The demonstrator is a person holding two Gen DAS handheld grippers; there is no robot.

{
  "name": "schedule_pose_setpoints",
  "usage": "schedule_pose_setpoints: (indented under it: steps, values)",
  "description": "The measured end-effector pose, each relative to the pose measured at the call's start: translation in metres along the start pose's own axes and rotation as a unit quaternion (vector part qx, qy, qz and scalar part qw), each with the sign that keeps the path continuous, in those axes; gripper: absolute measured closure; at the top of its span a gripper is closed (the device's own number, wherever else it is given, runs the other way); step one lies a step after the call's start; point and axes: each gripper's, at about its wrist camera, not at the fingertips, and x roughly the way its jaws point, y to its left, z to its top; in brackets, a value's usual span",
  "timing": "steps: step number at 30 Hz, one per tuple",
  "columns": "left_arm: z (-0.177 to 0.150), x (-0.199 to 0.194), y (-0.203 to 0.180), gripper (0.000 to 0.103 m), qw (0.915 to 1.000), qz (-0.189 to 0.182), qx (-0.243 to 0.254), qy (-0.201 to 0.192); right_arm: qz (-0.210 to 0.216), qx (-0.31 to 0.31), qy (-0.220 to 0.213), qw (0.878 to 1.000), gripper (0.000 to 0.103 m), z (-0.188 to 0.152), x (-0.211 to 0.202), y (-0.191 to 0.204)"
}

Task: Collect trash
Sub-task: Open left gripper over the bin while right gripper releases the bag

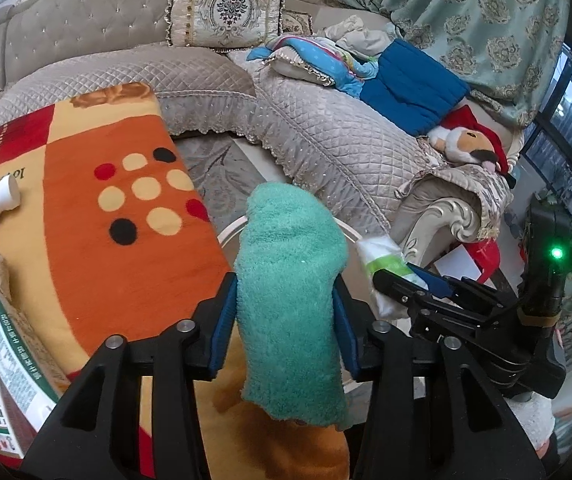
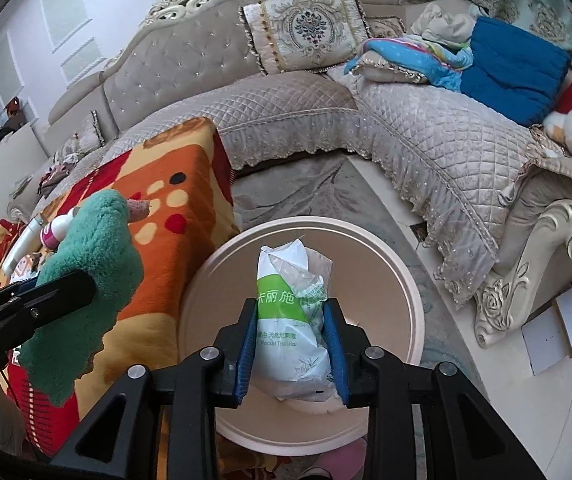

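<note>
Tissue packet (image 2: 292, 320), white with a green band, hangs above the round pink bin (image 2: 386, 256), whose visible interior looks empty. Right gripper (image 2: 292, 344) fingers (image 2: 245, 350) sit partly spread, pinching the packet's sides. Left gripper (image 1: 286, 320) fingers (image 1: 221, 328), partly spread, flank a green fuzzy sock (image 1: 290, 300) between table blanket (image 1: 97, 248) and bin.

Fluffy green terry cloth (image 1: 290, 300), glossy crinkled plastic tissue pack (image 2: 294, 316), smooth matt bin (image 2: 406, 280).

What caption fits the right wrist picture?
Right gripper holds a tissue pack over the round bin.
</note>
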Motion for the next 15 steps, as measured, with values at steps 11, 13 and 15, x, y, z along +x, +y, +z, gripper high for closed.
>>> schedule_pose_setpoints:
  steps: [11,13,15]
  values:
    - [-0.0016,-0.0033,0.0086,0.036,0.9998,-0.012,-0.014,-0.005,0.005,0.01,0.009,1.0,0.056,-0.0043,0.0053,0.0003]
    - [-0.0033,-0.0052,0.0087,0.036,0.9999,-0.01,-0.012,-0.006,0.004,0.008,0.009,1.0,0.055,-0.005,0.0053,0.0016]
    - [-0.005,-0.0076,0.0097,0.036,0.9999,-0.008,-0.01,-0.007,0.004,0.007,0.01,1.0,0.055,-0.0058,0.0052,0.0032]
